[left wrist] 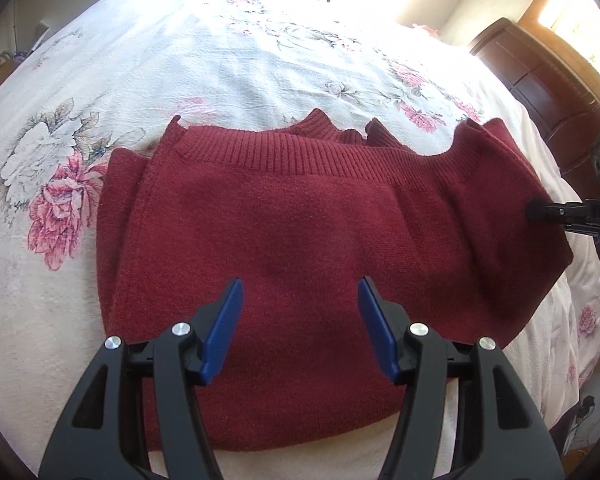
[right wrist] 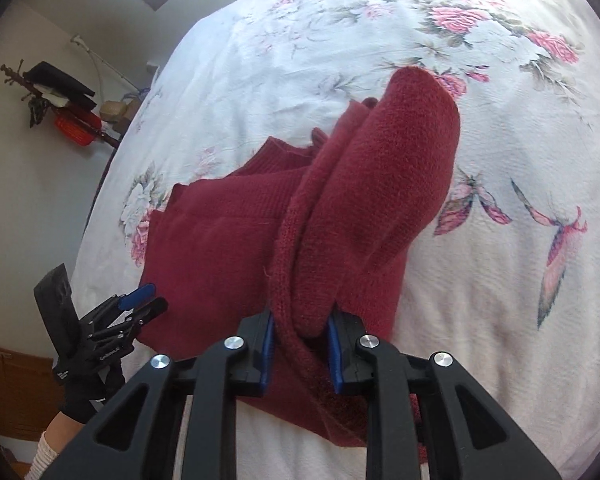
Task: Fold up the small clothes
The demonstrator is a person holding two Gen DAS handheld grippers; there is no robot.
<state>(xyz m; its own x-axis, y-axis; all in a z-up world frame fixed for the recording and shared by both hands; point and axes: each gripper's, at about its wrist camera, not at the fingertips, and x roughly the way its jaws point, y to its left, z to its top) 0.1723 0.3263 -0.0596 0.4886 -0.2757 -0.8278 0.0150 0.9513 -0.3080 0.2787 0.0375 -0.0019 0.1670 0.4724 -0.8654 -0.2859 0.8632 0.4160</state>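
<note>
A dark red knitted sweater lies partly folded on the floral bedspread, ribbed hem toward the far side. My left gripper hovers open over its near part, blue pads apart, nothing between them. In the right wrist view my right gripper is shut on a lifted fold of the sweater at its right edge, and the cloth rises in a hump above the flat part. From the left wrist view the right gripper shows as a black tip at the sweater's right side. The left gripper appears at lower left.
The bed has a dark wooden headboard at right. A coat rack with dark items and a red basket stands by the wall left of the bed. A gloved hand holds the left gripper. White bedspread stretches right of the sweater.
</note>
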